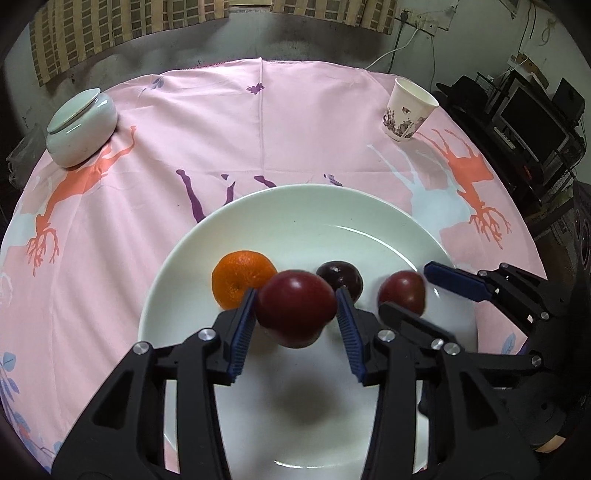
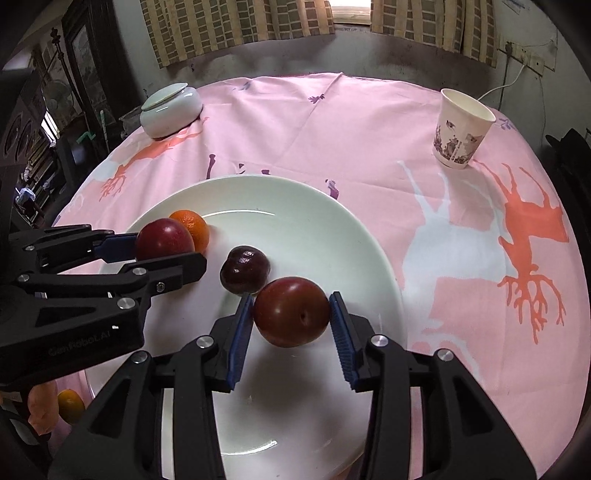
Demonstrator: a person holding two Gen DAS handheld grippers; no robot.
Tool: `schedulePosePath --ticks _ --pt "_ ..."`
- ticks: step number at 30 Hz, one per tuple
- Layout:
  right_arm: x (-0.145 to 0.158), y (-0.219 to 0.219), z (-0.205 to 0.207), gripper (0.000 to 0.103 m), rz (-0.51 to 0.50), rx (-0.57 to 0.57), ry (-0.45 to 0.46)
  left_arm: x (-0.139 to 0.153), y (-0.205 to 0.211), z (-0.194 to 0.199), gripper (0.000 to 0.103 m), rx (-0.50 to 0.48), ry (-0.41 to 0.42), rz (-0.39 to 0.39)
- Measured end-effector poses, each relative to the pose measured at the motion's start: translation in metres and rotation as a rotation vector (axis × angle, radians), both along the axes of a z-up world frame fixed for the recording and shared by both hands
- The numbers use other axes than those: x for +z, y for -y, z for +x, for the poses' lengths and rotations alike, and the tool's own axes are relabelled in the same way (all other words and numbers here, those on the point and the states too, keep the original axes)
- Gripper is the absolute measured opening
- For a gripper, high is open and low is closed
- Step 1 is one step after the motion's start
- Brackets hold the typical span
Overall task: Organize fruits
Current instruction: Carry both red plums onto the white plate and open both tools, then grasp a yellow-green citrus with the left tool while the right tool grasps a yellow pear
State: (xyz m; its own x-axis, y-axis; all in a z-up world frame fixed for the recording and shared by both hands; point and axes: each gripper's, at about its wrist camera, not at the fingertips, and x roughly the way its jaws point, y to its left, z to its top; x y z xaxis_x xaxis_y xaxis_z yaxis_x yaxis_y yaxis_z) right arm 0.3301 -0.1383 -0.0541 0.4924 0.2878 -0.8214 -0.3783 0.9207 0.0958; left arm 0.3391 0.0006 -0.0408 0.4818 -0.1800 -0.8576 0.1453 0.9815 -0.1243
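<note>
Over the white plate (image 1: 295, 221), my left gripper (image 1: 295, 306) clamps a red plum (image 1: 295, 308) between its blue pads (image 1: 242, 332), the fruit glossy, dark red and lifted clear above the plate's near half, its shadow on the glaze below. My right gripper (image 2: 291, 314) pinches a second red plum (image 2: 291, 312), brownish red with a small dimple facing the camera, held above the plate's near right part.

On the plate itself lie a darker purple plum (image 2: 244, 270) near the middle, just beyond the right-hand fruit, and an orange tangerine (image 1: 242, 278) toward the plate's left side, directly behind the plum in my left gripper. Off the plate's near left edge, another small orange fruit (image 2: 70, 406) shows partly hidden behind the left gripper body.

The plate rests on a pink tablecloth (image 2: 332, 129) printed with orange, pale blue and purple deer. Far left of the plate stands a pale lidded ceramic jar (image 2: 170, 109); far right, a printed paper cup (image 2: 461, 129). Beyond the plate and table hang checked curtains (image 2: 240, 26) under a window, with a wall socket (image 2: 524, 59) and cable at right.
</note>
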Motion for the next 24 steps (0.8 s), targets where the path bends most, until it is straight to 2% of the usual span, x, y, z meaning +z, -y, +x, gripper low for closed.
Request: schedulePosePath --ticks 1,5,7,9,11,12,13,16,19,23,24 --pt "0.005 0.0 -0.005 0.068 -0.012 -0.001 0.038 0.005 -0.002 -0.003 0.061 0.002 0.013 -0.01" --pt "0.029 0.007 -0.027 0.07 -0.043 0.006 0.082 0.039 -0.019 -0.028 0.065 0.014 0.084 -0.024" --pt "0.044 0.016 -0.049 0.073 -0.023 0.011 0.085 0.057 -0.035 -0.053 0.078 0.031 0.125 -0.036" --pt "0.057 0.026 -0.082 0.073 -0.007 0.012 0.083 0.07 -0.052 -0.088 0.083 0.066 0.167 -0.035" --pt "0.064 0.034 -0.119 0.079 0.028 0.025 0.071 0.077 -0.066 -0.127 0.087 0.095 0.213 -0.028" --pt "0.065 0.038 -0.143 0.092 0.052 0.029 0.068 0.077 -0.073 -0.148 0.09 0.108 0.237 -0.024" --pt "0.066 0.041 -0.165 0.099 0.07 0.029 0.076 0.075 -0.077 -0.167 0.091 0.123 0.255 -0.014" --pt "0.059 0.044 -0.23 0.099 0.074 0.021 0.105 0.059 -0.089 -0.222 0.092 0.172 0.287 0.01" --pt "0.043 0.045 -0.281 0.099 0.108 -0.016 0.117 0.035 -0.097 -0.265 0.094 0.225 0.286 0.014" --pt "0.03 0.038 -0.312 0.099 0.154 -0.011 0.156 0.006 -0.101 -0.289 0.094 0.205 0.212 0.024" --pt "0.029 0.035 -0.313 0.095 0.149 -0.008 0.153 0.002 -0.102 -0.293 0.094 0.205 0.201 0.038"
